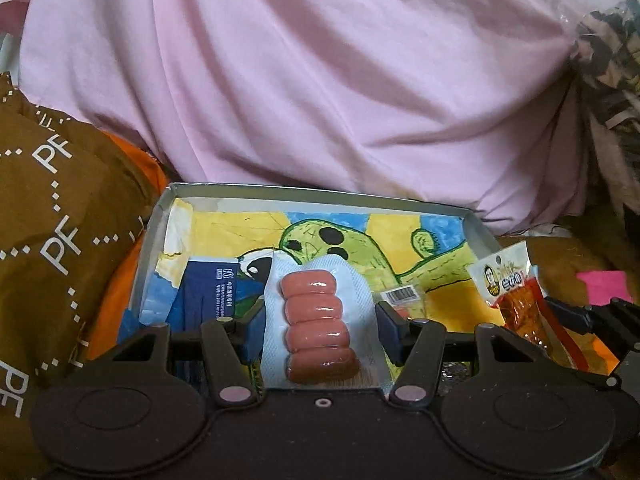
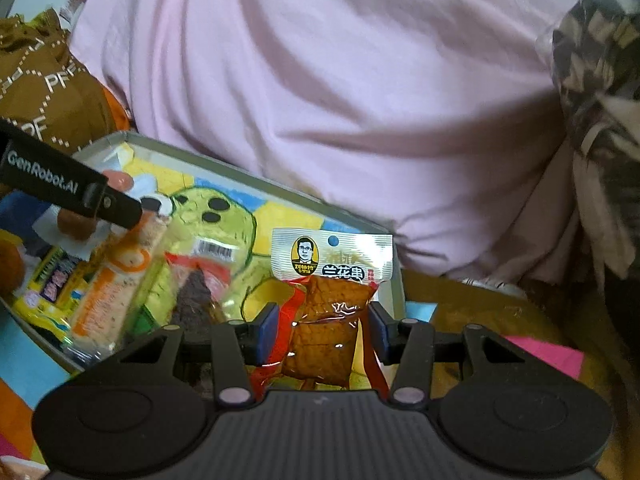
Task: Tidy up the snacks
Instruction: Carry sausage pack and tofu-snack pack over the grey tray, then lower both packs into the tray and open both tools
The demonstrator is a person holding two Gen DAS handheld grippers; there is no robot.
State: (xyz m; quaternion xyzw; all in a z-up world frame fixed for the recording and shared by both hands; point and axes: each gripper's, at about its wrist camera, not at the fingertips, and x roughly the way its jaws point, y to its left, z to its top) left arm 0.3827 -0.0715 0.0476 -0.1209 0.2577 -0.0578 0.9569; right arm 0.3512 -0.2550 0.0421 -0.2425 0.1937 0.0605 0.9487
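Note:
My left gripper (image 1: 320,316) is shut on a white pack of pink sausages (image 1: 318,320), its blue pads pressing both edges, above a shallow tray (image 1: 320,194) lined with a cactus drawing. A blue packet (image 1: 208,292) lies in the tray's left part. My right gripper (image 2: 323,324) is shut on a packet of brown dried tofu (image 2: 324,340) with a white header, over the tray's right corner (image 2: 396,300). Several snacks lie in the tray: a yellow packet (image 2: 44,292), an orange-and-white packet (image 2: 108,300) and a clear barcoded packet (image 2: 200,292). The left gripper's finger (image 2: 120,204) shows at left.
A pink cloth (image 1: 320,80) bulges right behind the tray. Brown fabric printed with letters (image 1: 52,220) lies to its left, and camouflage fabric (image 1: 608,60) to the right. A pink sticky note (image 2: 548,356) lies right of the tray.

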